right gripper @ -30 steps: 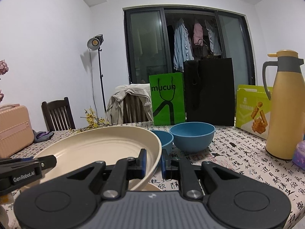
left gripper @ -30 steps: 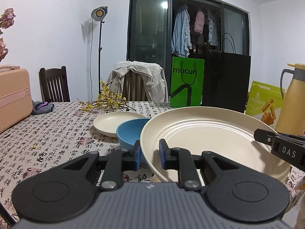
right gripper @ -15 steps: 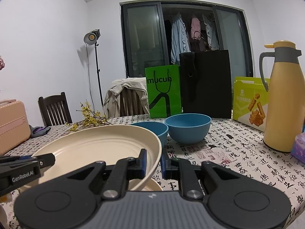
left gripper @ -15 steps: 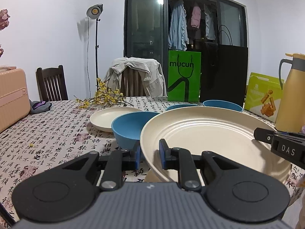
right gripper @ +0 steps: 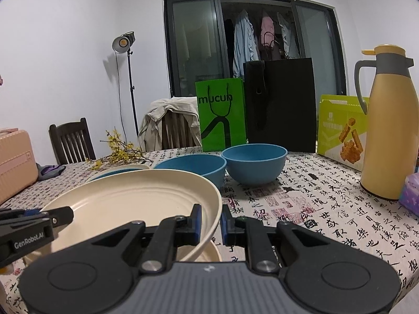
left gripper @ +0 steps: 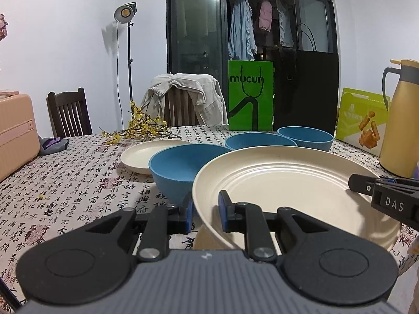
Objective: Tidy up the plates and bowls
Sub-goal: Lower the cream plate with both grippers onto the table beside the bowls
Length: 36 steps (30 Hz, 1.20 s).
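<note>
Two grippers pinch big plate (left gripper: 293, 183) rims: left gripper (left gripper: 205, 210) near-left edge, right gripper (right gripper: 210, 221) right edge. Plate held above second plate (right gripper: 209, 252) on table (right gripper: 314, 209). Judgement: early. Three bowls (left gripper: 180, 170) unstacked, small plate (left gripper: 146, 154) apart.

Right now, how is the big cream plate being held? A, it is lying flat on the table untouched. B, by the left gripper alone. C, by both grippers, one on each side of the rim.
C: the left gripper and right gripper each clamp opposite rims of the big cream plate.
</note>
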### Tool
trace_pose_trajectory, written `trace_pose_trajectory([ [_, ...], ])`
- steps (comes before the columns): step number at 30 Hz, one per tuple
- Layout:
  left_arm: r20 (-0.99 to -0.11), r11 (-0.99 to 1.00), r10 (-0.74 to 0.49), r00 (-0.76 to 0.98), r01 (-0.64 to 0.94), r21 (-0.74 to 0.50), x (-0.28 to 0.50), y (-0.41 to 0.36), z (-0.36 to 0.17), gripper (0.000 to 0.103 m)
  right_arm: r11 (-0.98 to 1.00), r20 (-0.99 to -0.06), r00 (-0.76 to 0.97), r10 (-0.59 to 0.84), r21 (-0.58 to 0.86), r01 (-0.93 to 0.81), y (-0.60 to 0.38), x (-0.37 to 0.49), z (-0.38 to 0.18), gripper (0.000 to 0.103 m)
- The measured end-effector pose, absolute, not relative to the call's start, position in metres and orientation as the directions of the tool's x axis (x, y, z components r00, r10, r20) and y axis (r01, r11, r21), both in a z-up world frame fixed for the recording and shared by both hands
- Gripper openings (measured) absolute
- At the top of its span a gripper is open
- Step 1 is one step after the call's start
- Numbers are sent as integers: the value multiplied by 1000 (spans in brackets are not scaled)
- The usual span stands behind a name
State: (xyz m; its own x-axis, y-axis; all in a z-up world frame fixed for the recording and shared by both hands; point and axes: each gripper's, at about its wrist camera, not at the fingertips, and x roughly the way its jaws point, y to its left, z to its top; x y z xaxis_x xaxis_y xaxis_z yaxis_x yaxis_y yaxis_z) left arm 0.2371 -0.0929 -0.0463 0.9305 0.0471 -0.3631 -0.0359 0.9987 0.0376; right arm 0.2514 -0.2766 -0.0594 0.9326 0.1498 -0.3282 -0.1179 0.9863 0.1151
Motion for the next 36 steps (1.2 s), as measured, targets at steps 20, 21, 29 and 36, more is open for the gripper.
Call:
trace_pose_trajectory([
  [20,-396,997,56,917,-32,68,243,-97,-59,20,987,-376,914,150,107,-118,-279,258,-74,15],
  [21,-397,997,57,916,-32,69,243,-97,-60,20,987,-378,914,150,107,-118,-279,258,-75,15],
  [29,-411,996,66,909,-34,85,246,-98,-67,20,988,-394,907,149,99,-119,-279,262,-82,15],
  [36,-422,995,71,904,-35,91,249,-98,-71,20,988,-405,902,152,95,-123,-280,264,-88,15],
])
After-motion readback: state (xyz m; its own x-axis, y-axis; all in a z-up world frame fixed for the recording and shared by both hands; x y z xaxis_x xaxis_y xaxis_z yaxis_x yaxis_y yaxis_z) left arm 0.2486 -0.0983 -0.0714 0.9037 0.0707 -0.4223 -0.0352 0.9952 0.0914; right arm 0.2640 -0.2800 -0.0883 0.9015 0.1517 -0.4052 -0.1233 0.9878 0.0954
